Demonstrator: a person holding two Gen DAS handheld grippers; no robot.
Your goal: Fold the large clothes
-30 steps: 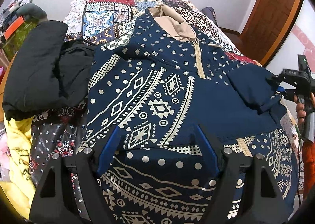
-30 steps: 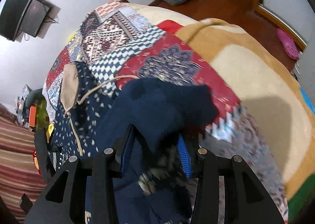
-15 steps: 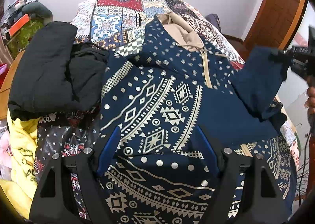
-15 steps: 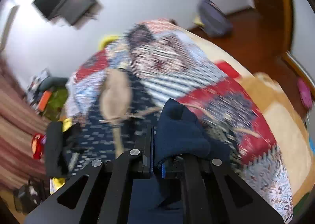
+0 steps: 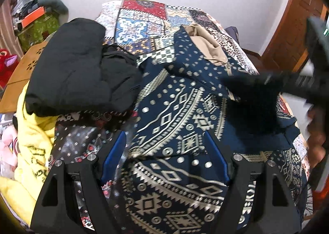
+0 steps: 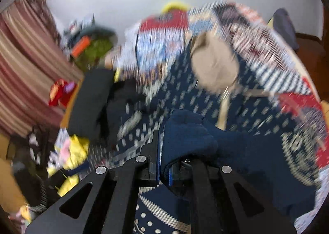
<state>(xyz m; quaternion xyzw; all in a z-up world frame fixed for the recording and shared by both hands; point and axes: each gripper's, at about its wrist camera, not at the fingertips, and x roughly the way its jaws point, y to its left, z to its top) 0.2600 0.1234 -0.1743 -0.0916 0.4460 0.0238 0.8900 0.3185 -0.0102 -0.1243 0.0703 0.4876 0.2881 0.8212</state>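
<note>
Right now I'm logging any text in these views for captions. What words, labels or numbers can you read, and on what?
Nothing reads for certain.
Yellow garment at the bed's left edge: black lettering, distorted and unreadable.
Navy patterned hoodie, cream strip near its right hem: sideways characters, too blurred to read.
Orange box on the far-left clutter: no legible print.
Right wrist view: motion-blurred, nothing readable.

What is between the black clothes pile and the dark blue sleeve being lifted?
In the left wrist view, the patterned hoodie's body lies between the black clothes pile and the lifted sleeve.
</note>
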